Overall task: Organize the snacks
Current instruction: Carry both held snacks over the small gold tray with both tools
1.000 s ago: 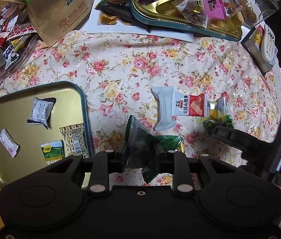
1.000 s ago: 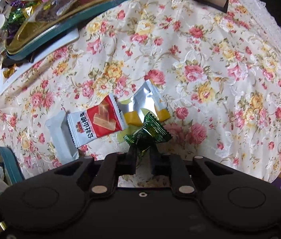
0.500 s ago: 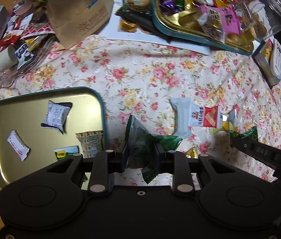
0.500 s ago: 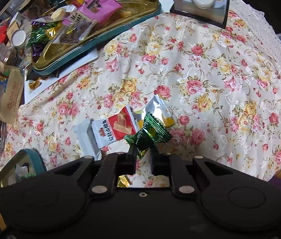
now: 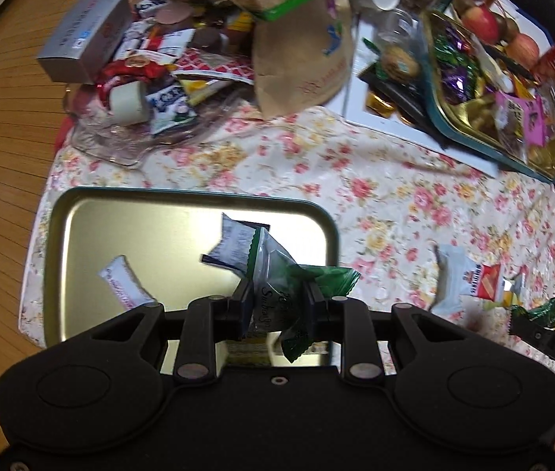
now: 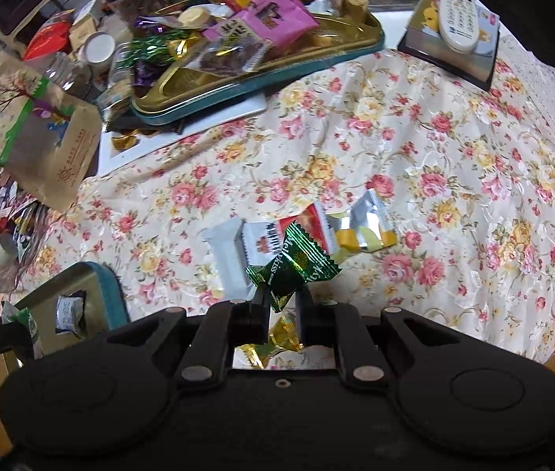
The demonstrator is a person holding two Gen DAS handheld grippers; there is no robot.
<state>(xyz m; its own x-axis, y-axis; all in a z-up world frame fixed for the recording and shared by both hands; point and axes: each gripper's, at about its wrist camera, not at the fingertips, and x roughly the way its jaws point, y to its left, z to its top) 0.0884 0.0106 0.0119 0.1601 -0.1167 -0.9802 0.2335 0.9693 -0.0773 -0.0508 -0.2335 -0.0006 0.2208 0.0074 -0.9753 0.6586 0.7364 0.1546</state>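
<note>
My left gripper (image 5: 277, 298) is shut on a green and clear snack packet (image 5: 277, 274) and holds it above the gold tray with a teal rim (image 5: 120, 235). Two white packets (image 5: 124, 282) and a grey one (image 5: 234, 243) lie in the tray. My right gripper (image 6: 282, 298) is shut on a small green foil candy (image 6: 291, 265), lifted above the floral tablecloth (image 6: 454, 196). Under it lie a red and white packet (image 6: 265, 237) and a silver and yellow packet (image 6: 363, 223). A gold-wrapped candy (image 6: 277, 343) lies below the right gripper.
A second gold tray (image 6: 348, 45) heaped with sweets stands at the far side. A brown paper bag (image 5: 301, 47), a grey box (image 5: 85, 35) and a pile of loose packets crowd the far left. A remote on a box (image 6: 458, 11) sits at the far right.
My left gripper has carried the green packet left, from over the cloth to over the tray. My right gripper has lifted its green candy higher above the cloth.
</note>
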